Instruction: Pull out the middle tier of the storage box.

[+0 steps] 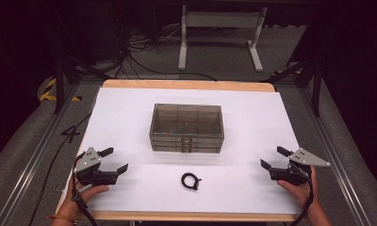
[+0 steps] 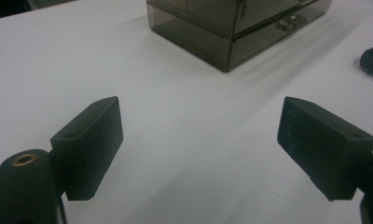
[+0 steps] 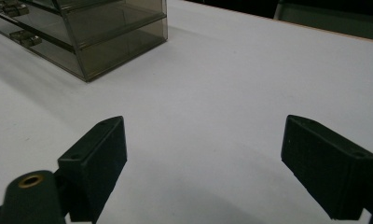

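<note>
Left hand-held gripper (image 1: 116, 160) and right hand-held gripper (image 1: 271, 157), both gaping and gripping nothing, hover near the front corners of the white-topped table (image 1: 130, 108).
Between them, well apart from each, a small black ring (image 1: 191, 181) lies on bare white surface just before the smoky transparent plastic drawer box (image 1: 187, 127), which sits mid-table, clear of every edge.

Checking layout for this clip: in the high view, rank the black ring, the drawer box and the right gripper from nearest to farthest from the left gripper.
1. Black ring: on the table's near middle, beside the left gripper.
2. Drawer box: centre, farther back.
3. Right gripper: across at the table's right edge.
</note>
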A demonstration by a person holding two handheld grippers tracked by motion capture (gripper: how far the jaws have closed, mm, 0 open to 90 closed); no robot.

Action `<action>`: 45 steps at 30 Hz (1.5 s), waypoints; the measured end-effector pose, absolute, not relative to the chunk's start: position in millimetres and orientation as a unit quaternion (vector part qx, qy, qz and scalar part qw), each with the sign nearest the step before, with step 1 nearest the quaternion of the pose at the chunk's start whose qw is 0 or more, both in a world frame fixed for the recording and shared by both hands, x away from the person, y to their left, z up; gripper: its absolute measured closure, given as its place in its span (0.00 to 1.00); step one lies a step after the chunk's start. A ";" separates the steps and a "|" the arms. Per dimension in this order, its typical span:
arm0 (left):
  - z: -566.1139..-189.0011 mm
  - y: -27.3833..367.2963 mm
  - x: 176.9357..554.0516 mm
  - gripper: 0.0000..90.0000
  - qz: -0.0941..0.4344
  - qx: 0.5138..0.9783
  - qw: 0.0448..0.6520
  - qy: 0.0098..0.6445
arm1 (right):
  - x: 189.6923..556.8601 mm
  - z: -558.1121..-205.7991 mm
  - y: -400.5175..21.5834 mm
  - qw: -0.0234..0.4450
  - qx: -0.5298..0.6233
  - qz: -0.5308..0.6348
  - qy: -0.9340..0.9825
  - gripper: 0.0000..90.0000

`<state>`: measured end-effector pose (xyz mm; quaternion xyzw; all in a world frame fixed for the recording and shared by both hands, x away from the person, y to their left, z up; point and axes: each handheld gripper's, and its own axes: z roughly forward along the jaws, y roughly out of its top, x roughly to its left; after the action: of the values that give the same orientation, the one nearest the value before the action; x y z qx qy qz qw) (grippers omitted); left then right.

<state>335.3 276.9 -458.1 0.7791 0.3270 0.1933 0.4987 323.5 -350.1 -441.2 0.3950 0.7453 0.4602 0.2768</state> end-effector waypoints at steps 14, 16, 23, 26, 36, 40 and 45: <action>-457.9 270.6 334.0 0.19 0.210 0.794 0.475 0.316 | 321.2 -439.4 -348.7 0.264 0.371 0.462 0.761 0.69; -457.9 270.5 334.2 0.18 0.211 0.795 0.474 0.315 | 320.9 -439.3 -349.0 0.262 0.368 0.467 0.760 0.73; -457.9 269.5 334.1 0.19 0.212 0.796 0.471 0.316 | 318.4 -435.7 -347.8 0.261 0.356 0.472 0.763 0.85; -457.7 269.8 333.7 0.19 0.212 0.797 0.473 0.310 | 317.4 -431.0 -346.3 0.257 0.342 0.482 0.764 0.92; -457.7 270.2 333.7 0.20 0.211 0.796 0.474 0.312 | 313.4 -421.9 -337.0 0.251 0.326 0.484 0.772 1.00; -457.7 268.8 333.5 0.21 0.213 0.800 0.469 0.308 | 312.0 -414.3 -332.5 0.249 0.316 0.490 0.773 1.00; -457.6 269.4 334.0 0.21 0.208 0.801 0.471 0.305 | 311.3 -408.5 -325.5 0.244 0.307 0.494 0.776 1.00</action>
<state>334.0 269.4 -457.6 0.8009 0.3051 0.2077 0.4715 311.3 -325.5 -408.5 0.3069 0.7759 0.4942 0.2441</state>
